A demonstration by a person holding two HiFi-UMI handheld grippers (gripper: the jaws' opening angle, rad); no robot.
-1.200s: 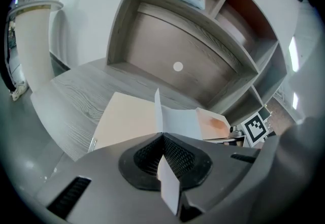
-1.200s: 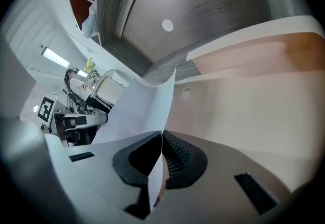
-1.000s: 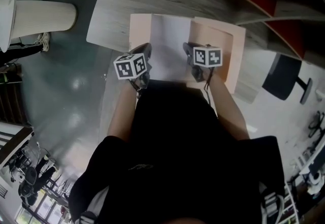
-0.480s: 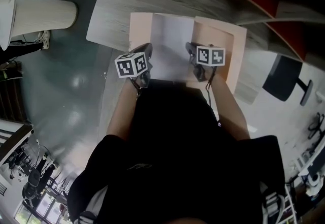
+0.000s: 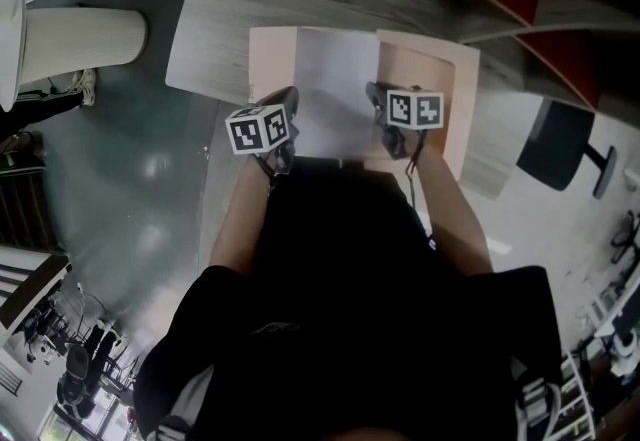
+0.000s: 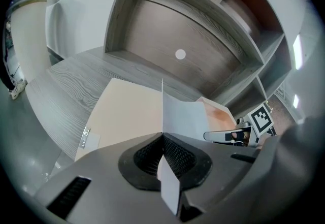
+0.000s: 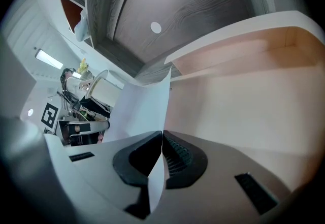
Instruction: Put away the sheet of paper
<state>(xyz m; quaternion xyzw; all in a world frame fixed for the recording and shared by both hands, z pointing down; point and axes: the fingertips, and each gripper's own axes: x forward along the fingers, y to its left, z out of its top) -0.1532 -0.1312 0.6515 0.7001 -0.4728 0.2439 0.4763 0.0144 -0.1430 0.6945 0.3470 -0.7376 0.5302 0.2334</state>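
Left gripper point(image 6: 162, 135): you pinch the sheet of paper point(image 5: 335, 94) by its left edge, over the folder point(image 5: 432, 79).
Right gripper point(image 7: 162, 134): you pinch the right edge, over the folder.

Close view along the right gripper point(image 7: 162, 139): its jaws are pressed together on the edge of a white sheet of paper point(image 7: 144, 101), which stands up out of them. An open peach folder point(image 7: 244, 111) fills the right side, its far flap raised. The left gripper point(image 7: 101, 125), with its marker cube, is at the sheet's left side. Behind is a grey wood-grain shelf panel point(image 7: 193, 9) with a round white dot point(image 7: 156, 27).
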